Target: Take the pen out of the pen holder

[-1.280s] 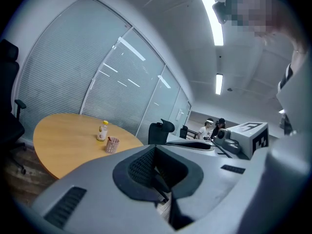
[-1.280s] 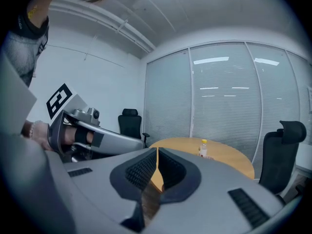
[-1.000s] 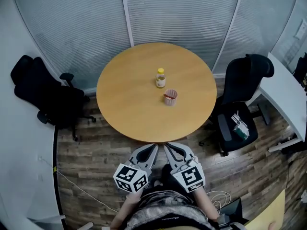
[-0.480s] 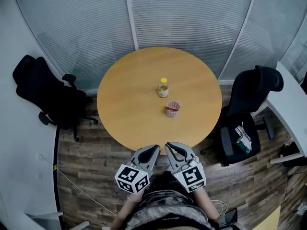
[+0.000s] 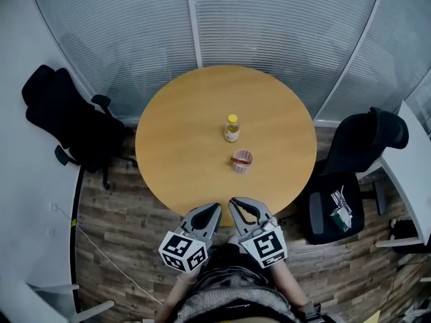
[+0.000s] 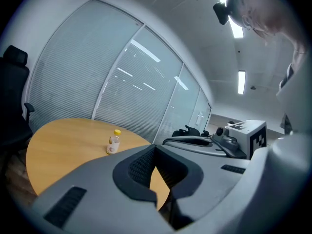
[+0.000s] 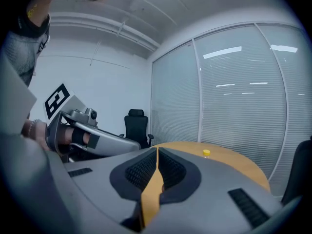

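Table (image 5: 182, 160): plain tan wood.
Bottle (image 5: 231, 130): pale body, yellow cap.
Holder (image 5: 242, 162): translucent pink. Pen (image 5: 239, 159): red.
Left gripper (image 5: 213, 209), right gripper (image 5: 234, 204): grey shells, black ribbed pads, cubes with black-and-white square markers.
Left chair (image 5: 67, 123), right chair (image 5: 363, 147): black.
Floor (image 5: 121, 207): dark brown planks.
Blinds (image 5: 269, 32): grey-white, fine horizontal slats.

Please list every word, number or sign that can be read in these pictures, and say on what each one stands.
No readable text in any view.
Label on the bottle: too small and blurred to read.
The two marker cubes: only black-and-white square patterns, no words or numbers.
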